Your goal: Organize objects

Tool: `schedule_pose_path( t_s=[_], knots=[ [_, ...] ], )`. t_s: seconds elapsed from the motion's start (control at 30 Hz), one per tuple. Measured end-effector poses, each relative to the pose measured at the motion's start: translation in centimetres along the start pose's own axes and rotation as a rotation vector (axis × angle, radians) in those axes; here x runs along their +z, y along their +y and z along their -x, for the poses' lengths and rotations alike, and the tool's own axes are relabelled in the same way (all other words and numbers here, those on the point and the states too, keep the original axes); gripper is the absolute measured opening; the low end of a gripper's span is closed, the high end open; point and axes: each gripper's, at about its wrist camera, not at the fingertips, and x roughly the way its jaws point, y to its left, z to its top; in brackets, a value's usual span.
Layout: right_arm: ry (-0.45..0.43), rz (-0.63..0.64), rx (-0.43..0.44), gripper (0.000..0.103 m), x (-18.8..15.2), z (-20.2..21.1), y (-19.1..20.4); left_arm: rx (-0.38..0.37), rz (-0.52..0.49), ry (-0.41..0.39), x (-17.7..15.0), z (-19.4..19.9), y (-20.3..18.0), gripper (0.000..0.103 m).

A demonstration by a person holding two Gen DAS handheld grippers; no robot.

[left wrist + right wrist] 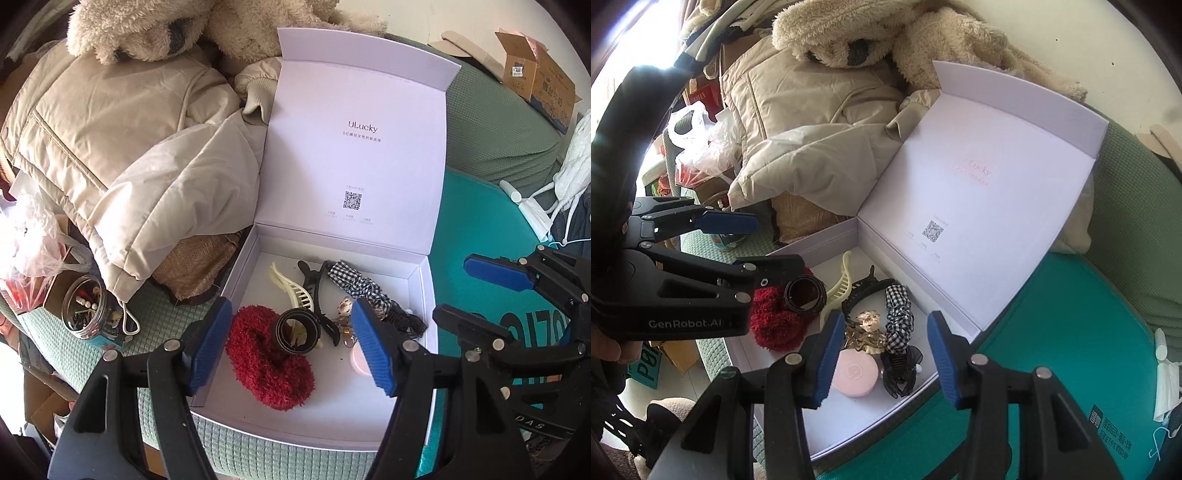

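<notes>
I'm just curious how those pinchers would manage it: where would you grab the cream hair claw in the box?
Probably the cream hair claw by its curved back, coming from above. Its far end lies free on the box floor, while its toothed end is tucked against the black hair clip and black ring.

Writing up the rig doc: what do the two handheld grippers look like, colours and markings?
Both match: black plastic scissor-link frames with silver rivets and ribbed blue finger pads. The left gripper shows "GenRobot.AI" in white on its body, seen from the right wrist view. The right gripper has partial white lettering. No cables visible.
</notes>
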Motion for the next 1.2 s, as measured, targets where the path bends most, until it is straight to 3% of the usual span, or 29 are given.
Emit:
schedule_pose_path(
  t_s=[0.33, 0.67, 1.1, 1.2],
  knots=[
    [-0.061, -0.027, -0.021, 0.048, -0.2, 5.2, 1.2, 0.038, 0.013, -0.054, -0.7, 6.4, -0.2, 0.072],
    [-0.115, -0.054, -0.063, 0.059, -1.5, 11.1, 3.2, 0.063, 0.006, -0.102, -3.4, 12.6, -2.0, 0.078],
    [-0.135, -0.062, -0.104, 0.060, -4.7, 15.5, 5.6, 0.085, 0.019, -0.107, -7.9, 17.6, -4.2, 0.082],
    [-0.138, -0.068, -0.103, 0.065, -5.4, 16.2, 5.9, 0.090, 0.020, -0.094, -9.0, 18.4, -4.6, 0.082]
  ],
)
